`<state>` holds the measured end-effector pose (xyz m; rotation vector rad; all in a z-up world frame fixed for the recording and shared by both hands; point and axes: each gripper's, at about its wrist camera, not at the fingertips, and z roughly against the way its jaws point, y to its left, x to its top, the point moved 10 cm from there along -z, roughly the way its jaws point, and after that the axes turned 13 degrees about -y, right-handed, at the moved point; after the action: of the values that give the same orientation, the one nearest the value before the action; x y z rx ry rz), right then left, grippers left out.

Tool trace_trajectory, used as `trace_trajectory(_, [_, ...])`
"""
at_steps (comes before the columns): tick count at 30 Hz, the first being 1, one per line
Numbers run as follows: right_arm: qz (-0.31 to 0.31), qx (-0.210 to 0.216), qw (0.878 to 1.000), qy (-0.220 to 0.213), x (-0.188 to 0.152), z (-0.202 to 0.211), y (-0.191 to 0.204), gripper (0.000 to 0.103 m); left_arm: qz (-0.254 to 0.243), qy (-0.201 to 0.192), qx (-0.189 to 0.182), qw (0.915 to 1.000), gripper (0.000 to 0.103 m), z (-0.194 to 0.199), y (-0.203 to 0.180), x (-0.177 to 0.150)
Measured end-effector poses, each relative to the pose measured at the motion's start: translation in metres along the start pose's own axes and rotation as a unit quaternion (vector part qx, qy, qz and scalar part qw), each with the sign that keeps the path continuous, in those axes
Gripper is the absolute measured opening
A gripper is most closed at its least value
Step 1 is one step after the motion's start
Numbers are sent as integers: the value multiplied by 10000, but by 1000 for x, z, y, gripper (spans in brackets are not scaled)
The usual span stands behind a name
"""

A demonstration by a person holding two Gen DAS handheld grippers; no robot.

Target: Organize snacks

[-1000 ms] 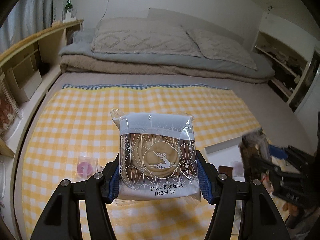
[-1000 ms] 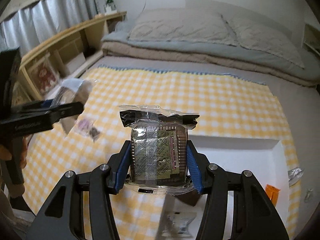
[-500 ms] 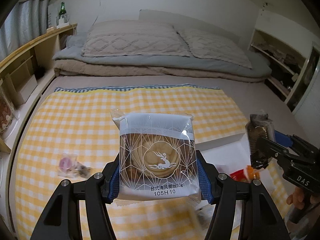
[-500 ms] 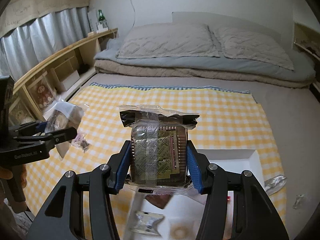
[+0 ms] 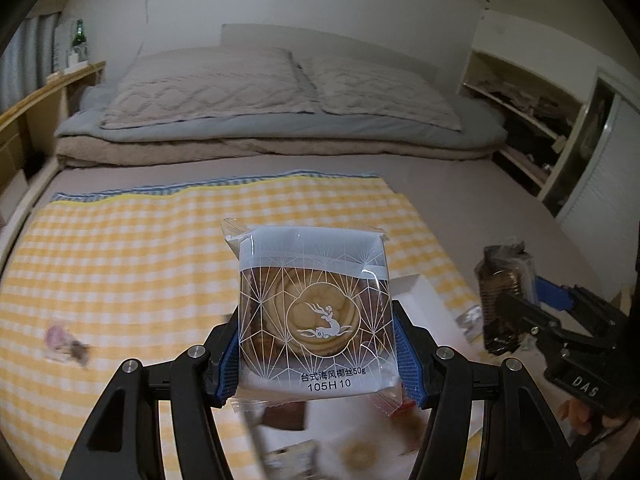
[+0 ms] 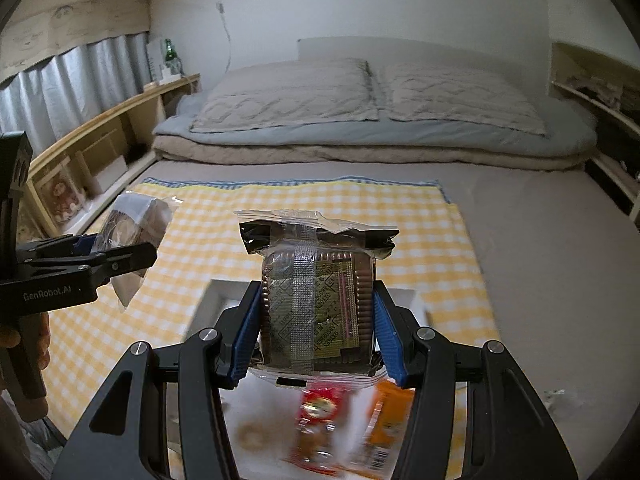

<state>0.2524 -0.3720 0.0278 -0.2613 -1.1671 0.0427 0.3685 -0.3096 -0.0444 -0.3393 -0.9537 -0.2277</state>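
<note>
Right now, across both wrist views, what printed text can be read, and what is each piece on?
"台式海风椰丝50g" and "105H10": pastry packet in the left hand-held gripper.
"GenRobot.AI": side of the left hand-held gripper, right wrist view.
"DAS": body of the right hand-held gripper, left wrist view.
Small sachet print inside the dark cookie packet: too small to read.
Red packet and orange packet in the white tray: blurred.

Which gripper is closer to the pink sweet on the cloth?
Left. The left gripper is just right of the pink sweet; the right gripper is further right, past the left one.
</note>
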Motion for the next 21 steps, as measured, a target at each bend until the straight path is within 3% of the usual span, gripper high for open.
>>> trace_trajectory(10, [-271,-279,9985,385,-36,-28,-64,54,668,637,-401,9949,62,-109,-41,-48])
trace_trajectory(21, [-318,-470,9956,751,-71,-64,-102,54,1720,1270,-859,9731,62,-226,-51,-96])
